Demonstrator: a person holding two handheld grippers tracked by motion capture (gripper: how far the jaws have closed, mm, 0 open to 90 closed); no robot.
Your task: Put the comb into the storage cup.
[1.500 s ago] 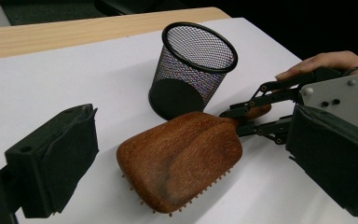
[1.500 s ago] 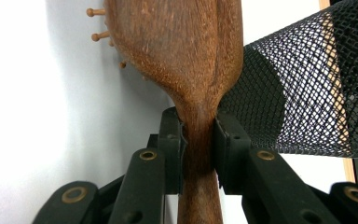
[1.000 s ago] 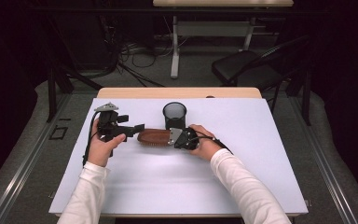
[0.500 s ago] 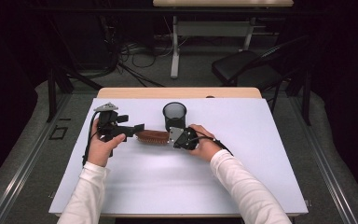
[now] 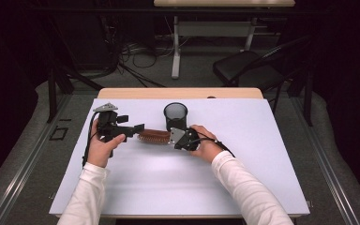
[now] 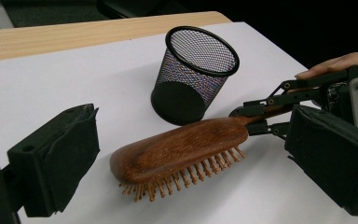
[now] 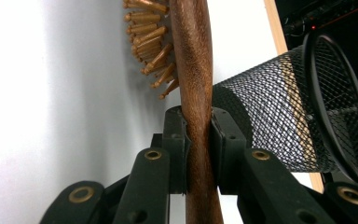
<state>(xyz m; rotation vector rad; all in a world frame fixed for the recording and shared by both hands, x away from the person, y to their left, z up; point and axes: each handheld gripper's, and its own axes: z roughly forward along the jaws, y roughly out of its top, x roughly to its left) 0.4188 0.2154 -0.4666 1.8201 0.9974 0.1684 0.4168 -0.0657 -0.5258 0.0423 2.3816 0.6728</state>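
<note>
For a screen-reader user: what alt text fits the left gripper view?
A wooden hairbrush lies bristles down on a white table, its handle clamped by the right tool. A black mesh cup stands behind it; the left tool's open jaws frame the foreground.

Taking the mesh cup (image 5: 175,116) as the landmark: it stands upright on the white table top (image 5: 262,159), open mouth up, with nothing above its rim. Just in front of the cup, on the person's side, the wooden hairbrush (image 5: 153,137) lies across the way, close to the cup's base, leaving only a narrow gap there. The right gripper (image 5: 174,138), clamped on the brush handle, blocks the near right of the cup; the left gripper (image 5: 139,127), jaws apart, stands at the brush's head end, to the cup's near left. To the cup's right, left and far side the table top lies bare.
</note>
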